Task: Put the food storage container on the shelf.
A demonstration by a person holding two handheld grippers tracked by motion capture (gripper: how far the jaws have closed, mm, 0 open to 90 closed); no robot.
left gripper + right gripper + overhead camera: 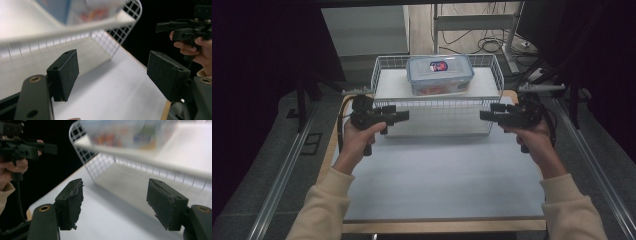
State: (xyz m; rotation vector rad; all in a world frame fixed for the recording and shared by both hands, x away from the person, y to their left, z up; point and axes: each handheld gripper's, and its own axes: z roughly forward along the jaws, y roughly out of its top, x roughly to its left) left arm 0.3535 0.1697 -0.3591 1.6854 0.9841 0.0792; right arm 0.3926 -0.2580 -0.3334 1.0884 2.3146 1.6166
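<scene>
Left claw (404,116): centre left of the high view, jaws apart and empty, pointing inward just in front of the basket.
Right claw (484,116): centre right, jaws apart and empty, facing the left one.
Basket (384,80): white wire, upper middle, on the desk (437,180).
Box (440,74): clear with a blue lid, inside the basket toward its back, well apart from both claws.

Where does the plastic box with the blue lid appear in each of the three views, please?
High view: the plastic box sits top centre, inside the wire basket.
Left gripper view: blurred, at the top, behind the rim.
Right gripper view: blurred, at the top.
Shared landmark: the white basket rim.
</scene>
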